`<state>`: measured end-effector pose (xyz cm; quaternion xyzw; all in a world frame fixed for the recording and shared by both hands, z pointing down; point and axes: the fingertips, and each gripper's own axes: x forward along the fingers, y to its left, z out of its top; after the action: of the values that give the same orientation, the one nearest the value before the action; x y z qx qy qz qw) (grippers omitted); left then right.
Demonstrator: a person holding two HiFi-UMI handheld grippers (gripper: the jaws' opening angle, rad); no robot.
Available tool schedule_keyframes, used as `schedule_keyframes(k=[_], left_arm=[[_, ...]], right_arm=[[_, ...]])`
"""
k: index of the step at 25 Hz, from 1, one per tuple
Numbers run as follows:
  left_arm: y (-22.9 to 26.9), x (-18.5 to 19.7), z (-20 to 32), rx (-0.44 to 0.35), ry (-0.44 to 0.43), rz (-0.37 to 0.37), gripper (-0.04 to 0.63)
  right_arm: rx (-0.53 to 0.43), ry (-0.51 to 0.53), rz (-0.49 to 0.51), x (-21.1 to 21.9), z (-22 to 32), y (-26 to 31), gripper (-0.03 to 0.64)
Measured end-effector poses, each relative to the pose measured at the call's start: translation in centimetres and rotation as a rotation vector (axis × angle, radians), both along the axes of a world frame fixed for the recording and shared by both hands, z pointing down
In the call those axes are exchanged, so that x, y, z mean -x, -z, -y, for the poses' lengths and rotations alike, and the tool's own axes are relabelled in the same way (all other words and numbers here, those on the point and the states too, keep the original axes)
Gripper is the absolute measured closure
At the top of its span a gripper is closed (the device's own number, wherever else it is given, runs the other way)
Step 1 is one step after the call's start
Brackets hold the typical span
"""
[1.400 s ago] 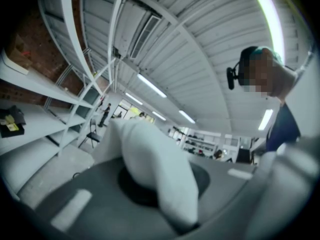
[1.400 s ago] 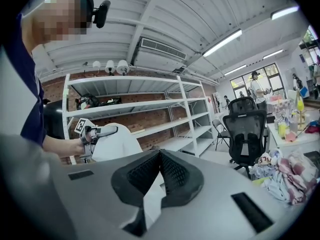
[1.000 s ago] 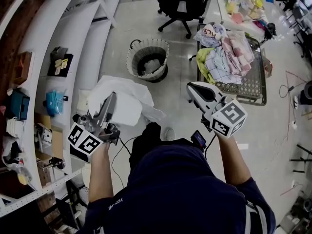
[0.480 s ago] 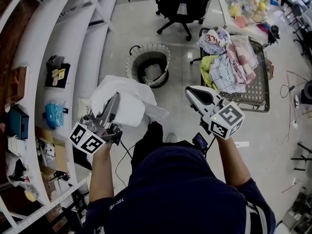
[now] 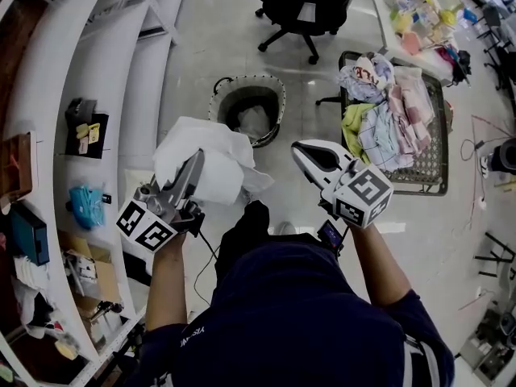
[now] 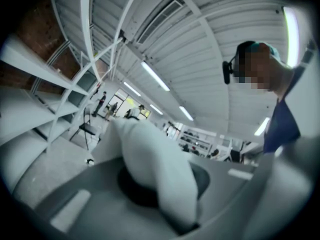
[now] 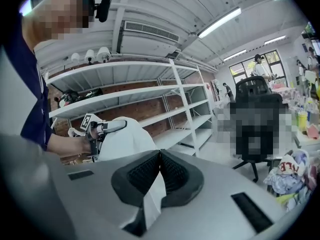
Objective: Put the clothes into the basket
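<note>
White shelving (image 5: 105, 71) is curving down the left edge of the head view, its bays holding small boxes and tools, and it is hemming in my left side. Just beside it I am holding the left claw (image 5: 196, 158) roughly level, its jaws pressed together on a white garment (image 5: 211, 164). The left gripper view shows the fabric rising straight out of the pinch. The garment is bunching over and beyond the claw's tips, and a loose tail is trailing toward the right claw.

Past the garment, the basket (image 5: 219, 119) is standing upright on the pale floor (image 5: 242, 39), well apart from both claws, with something grey (image 5: 254, 121) lying inside. Bare floor is lying open between the garment and the basket's near rim. More of it is running on behind the basket to a black office chair (image 5: 302, 6).

Right of the garment's tail I am carrying the right claw (image 5: 300, 149), angled slightly downward toward the basket, its ribbed pads meeting at the tips. The right gripper view shows a white sliver in the gap behind the pads. I cannot tell what it is.

Further right, a wire cart (image 5: 419, 172) is bearing a heap of clothes (image 5: 387, 103) in pink, check and yellow-green. It is narrowing the floor on that side of the basket. At the top right corner a desk (image 5: 383, 10) is crowded with small colourful items.
</note>
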<state>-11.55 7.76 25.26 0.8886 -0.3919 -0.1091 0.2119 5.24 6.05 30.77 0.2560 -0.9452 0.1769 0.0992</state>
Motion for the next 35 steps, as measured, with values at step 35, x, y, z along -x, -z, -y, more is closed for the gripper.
schedule_keyframes(k=[35], left_arm=[[-5.6,5.7,19.6,0.081,-0.129,0.007,0.584]], right_arm=[[0.140,-0.086,-0.075,6.7,14.8,-5.5,0.609]])
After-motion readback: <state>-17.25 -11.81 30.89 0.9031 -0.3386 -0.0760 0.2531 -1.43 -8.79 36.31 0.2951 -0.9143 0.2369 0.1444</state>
